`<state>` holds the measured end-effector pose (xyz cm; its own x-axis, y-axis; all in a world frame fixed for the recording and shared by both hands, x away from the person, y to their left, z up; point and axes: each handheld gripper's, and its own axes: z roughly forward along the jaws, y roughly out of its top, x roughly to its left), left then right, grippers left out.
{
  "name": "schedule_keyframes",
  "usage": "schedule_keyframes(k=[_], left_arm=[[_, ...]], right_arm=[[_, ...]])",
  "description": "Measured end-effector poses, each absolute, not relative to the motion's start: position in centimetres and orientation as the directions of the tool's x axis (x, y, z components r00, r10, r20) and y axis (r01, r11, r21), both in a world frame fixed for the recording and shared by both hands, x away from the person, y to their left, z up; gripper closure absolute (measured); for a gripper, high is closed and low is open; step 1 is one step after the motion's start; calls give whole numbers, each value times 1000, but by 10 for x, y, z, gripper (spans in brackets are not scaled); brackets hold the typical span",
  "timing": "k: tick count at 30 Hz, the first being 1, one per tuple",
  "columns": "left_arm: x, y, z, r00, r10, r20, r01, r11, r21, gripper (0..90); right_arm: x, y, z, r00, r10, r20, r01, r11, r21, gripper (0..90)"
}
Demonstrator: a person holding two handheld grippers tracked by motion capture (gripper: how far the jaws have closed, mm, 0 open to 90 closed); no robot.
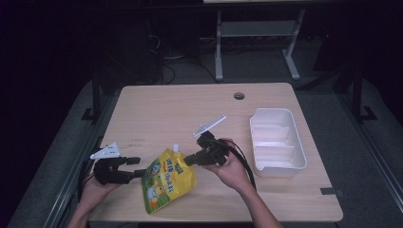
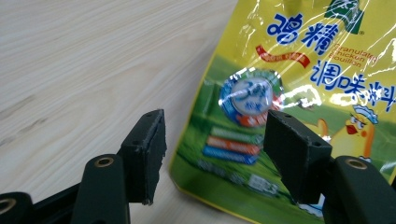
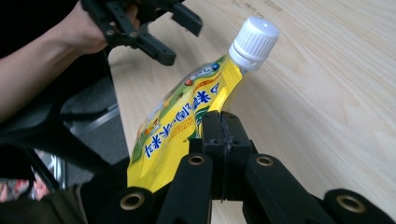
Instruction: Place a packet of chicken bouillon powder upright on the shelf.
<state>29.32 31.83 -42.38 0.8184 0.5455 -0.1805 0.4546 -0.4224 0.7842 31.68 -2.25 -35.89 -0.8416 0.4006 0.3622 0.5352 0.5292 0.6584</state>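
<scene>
Right gripper (image 3: 223, 122) has its fingers clamped on the upper edge of the yellow bouillon pouch (image 3: 173, 128), just below the white screw cap (image 3: 253, 41), holding that end clear of the worktop (image 1: 166, 109). Left gripper (image 2: 215, 144) has its fingers apart, the pouch's lower corner between them unpressed. Judged step: transfer, likely towards the white tray (image 1: 277, 141) well apart; the pouch hangs limp, so support matters.

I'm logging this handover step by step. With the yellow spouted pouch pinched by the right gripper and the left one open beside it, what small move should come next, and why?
Probably carry the pouch toward the white tray. The right gripper is shut on its upper edge below the white cap, and the left gripper is open with its fingers clear of it.
</scene>
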Motion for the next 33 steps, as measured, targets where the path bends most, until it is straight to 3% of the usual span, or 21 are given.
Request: schedule_keyframes(k=[15,20,24,33], left_arm=[[305,272,-414,894,359,-269,412,-420,808,364],[308,267,-414,900,317,-297,413,-410,813,477],[307,272,-413,902,305,-305,408,-376,832,643],[303,278,-413,909,303,-285,390,-384,837,833]], right_arm=[[321,-11,-306,-908,334,252,417,664,621,900],[324,-5,-300,-914,328,238,403,673,621,900],[325,-2,-298,-918,323,231,395,673,625,900],[328,3,-298,-920,331,208,385,677,627,900]])
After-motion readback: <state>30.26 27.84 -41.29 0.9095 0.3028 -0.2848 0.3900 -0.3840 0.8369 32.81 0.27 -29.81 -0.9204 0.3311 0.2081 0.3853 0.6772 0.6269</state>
